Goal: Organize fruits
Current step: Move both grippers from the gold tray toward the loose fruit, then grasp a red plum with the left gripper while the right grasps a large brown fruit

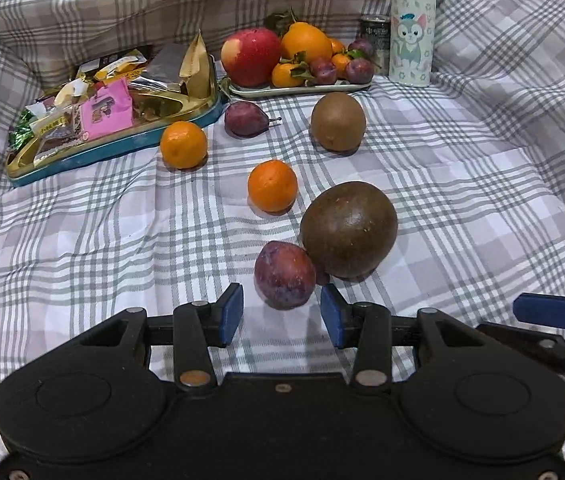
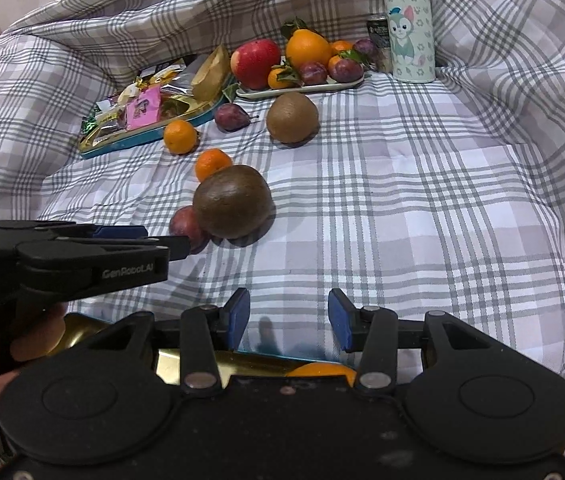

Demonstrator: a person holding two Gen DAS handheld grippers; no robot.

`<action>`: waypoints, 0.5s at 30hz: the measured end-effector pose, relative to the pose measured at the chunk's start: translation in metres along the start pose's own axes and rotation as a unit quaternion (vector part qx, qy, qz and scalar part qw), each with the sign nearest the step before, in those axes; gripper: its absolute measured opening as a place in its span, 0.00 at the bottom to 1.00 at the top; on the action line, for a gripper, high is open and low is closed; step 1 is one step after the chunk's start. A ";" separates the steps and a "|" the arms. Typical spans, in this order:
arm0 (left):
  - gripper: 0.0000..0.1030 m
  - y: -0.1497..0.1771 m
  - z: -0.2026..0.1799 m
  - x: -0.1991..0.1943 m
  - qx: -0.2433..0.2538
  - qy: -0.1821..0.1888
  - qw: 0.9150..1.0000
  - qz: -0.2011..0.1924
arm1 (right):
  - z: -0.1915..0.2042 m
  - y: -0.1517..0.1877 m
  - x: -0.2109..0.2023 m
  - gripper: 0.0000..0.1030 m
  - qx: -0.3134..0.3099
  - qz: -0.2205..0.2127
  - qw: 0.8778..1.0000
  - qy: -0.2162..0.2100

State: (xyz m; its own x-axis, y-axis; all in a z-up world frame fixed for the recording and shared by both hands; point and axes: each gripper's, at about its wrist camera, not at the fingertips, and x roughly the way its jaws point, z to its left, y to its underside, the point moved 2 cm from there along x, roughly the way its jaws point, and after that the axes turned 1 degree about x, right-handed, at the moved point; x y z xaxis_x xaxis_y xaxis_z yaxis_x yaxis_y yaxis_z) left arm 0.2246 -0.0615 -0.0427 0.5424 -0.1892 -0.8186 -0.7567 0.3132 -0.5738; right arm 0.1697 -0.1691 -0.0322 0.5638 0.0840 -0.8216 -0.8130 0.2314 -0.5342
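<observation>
Plum (image 1: 284, 275) sits dead ahead of the left gripper (image 1: 281, 314) in the left wrist view, just beyond the blue pads (image 1: 231, 312), which stand wide apart with nothing between them. The plum lies on the checked cloth (image 1: 462, 200) and touches a big brown fruit (image 1: 349, 230) behind and to its right. Its long axis runs roughly toward the camera, so the gap lines up with its narrower width. That neighbour crowds the right pad's path; I judge a straight push forward could nudge it. Farther off lie two tangerines (image 1: 272, 185), another plum and a second brown fruit, then the fruit tray (image 1: 302, 89) and a snack tin (image 1: 122, 152).

From the right wrist view, the right gripper (image 2: 288, 316) also stands parted and empty, over bare cloth. The plum (image 2: 188, 226) lies well to its left, half hidden by the left gripper (image 2: 180, 246) reaching in from that side. Left hand is clearly the nearer one.
</observation>
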 end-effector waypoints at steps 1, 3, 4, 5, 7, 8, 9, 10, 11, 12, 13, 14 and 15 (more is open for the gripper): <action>0.49 -0.001 -0.001 0.003 0.003 0.000 1.000 0.001 | -0.001 -0.001 0.001 0.45 0.001 0.001 1.000 0.001; 0.49 -0.002 -0.002 0.008 0.006 -0.001 1.000 0.005 | -0.002 -0.002 0.003 0.46 0.001 0.002 1.000 0.001; 0.49 -0.003 -0.003 0.010 0.006 -0.003 1.000 0.006 | -0.002 -0.002 0.004 0.45 0.001 0.003 1.000 0.002; 0.49 -0.004 -0.002 0.013 0.004 -0.006 1.000 0.008 | -0.002 -0.003 0.006 0.45 0.001 0.004 1.000 0.003; 0.49 -0.005 0.001 0.016 -0.005 -0.008 1.000 0.010 | -0.002 -0.004 0.008 0.45 0.001 0.005 1.000 0.003; 0.50 -0.006 0.004 0.017 -0.011 -0.004 1.000 0.011 | -0.002 -0.004 0.009 0.46 0.001 0.006 1.000 0.003; 0.50 -0.007 0.006 0.018 -0.018 -0.002 1.000 0.011 | -0.002 -0.005 0.009 0.45 0.001 0.006 1.000 0.004; 0.50 -0.008 0.010 0.018 -0.026 0.000 1.000 0.011 | -0.001 -0.006 0.010 0.45 0.000 0.006 1.000 0.004; 0.50 -0.009 0.012 0.019 -0.031 -0.001 0.999 0.010 | 0.000 -0.007 0.011 0.45 -0.001 0.007 1.000 0.004; 0.47 -0.010 0.015 0.019 -0.037 -0.001 0.999 0.008 | 0.001 -0.008 0.012 0.45 -0.002 0.007 1.000 0.005; 0.45 -0.011 0.019 0.018 -0.043 0.000 0.999 0.006 | 0.001 -0.009 0.013 0.46 -0.003 0.007 1.000 0.005; 0.43 -0.012 0.022 0.018 -0.048 0.001 0.999 0.004 | 0.002 -0.010 0.015 0.45 -0.004 0.007 1.000 0.005; 0.43 -0.013 0.026 0.018 -0.053 0.001 0.999 0.004 | 0.003 -0.011 0.016 0.45 -0.005 0.007 1.000 0.004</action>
State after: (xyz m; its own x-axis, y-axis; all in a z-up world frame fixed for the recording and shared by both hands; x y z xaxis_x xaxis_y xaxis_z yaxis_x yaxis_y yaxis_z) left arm 0.2537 -0.0449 -0.0497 0.5361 -0.1888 -0.8228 -0.7954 0.2137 -0.5672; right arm 0.1879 -0.1670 -0.0385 0.5505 0.0796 -0.8310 -0.8227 0.2207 -0.5239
